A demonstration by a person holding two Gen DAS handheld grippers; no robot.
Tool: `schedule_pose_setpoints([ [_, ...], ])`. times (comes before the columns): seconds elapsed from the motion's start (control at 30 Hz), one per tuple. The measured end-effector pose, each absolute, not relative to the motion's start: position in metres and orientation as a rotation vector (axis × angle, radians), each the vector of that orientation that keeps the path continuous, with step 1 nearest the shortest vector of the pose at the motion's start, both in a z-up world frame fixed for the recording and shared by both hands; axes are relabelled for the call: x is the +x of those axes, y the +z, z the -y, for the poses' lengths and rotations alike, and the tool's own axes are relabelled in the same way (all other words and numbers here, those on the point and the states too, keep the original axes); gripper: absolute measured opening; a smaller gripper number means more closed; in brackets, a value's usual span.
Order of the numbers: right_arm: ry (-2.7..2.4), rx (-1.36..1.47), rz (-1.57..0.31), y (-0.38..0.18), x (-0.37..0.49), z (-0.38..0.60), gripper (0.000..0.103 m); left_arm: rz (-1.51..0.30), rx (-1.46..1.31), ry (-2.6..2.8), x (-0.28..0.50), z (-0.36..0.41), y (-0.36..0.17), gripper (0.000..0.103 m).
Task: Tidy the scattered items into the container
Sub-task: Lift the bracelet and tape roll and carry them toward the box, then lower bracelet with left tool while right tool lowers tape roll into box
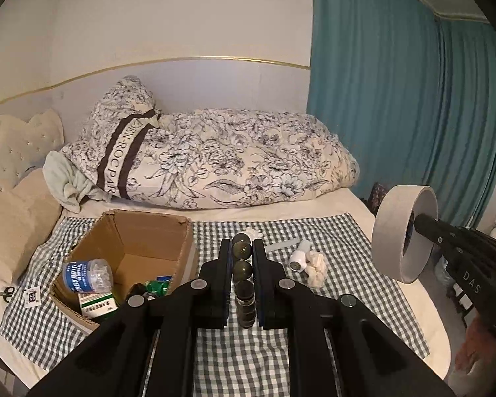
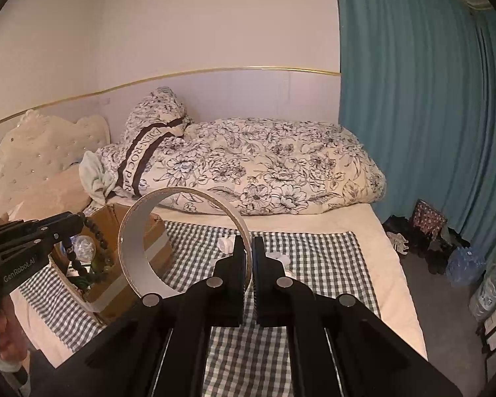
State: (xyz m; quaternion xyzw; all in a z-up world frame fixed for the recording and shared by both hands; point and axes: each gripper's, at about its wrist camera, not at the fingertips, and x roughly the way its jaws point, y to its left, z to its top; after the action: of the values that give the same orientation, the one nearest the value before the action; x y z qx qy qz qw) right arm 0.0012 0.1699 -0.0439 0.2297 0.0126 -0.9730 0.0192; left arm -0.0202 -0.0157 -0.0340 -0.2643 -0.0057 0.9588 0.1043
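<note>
Left gripper (image 1: 241, 258) is clamped tight on a string of dark green beads (image 1: 242, 269), dangling just right of the cardboard box (image 1: 168, 231). Right gripper (image 2: 249, 258) pinches the tape roll (image 2: 132, 241) by its rim. Both hang above the checked cloth (image 1: 330, 297), angled slightly down.
</note>
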Motion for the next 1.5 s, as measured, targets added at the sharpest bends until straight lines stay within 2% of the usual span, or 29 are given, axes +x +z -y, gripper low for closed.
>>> schedule_pose_setpoints([
  [0.77, -2.859, 0.732, -0.080, -0.048, -0.062, -0.070, 0.003, 0.069, -0.862, 2.950, -0.059, 0.118, -0.039, 0.011],
  [1.5, -2.704, 0.889, -0.148, -0.113, -0.165, 0.007, 0.003, 0.076, -1.059, 2.951, -0.151, 0.173, -0.096, 0.011],
])
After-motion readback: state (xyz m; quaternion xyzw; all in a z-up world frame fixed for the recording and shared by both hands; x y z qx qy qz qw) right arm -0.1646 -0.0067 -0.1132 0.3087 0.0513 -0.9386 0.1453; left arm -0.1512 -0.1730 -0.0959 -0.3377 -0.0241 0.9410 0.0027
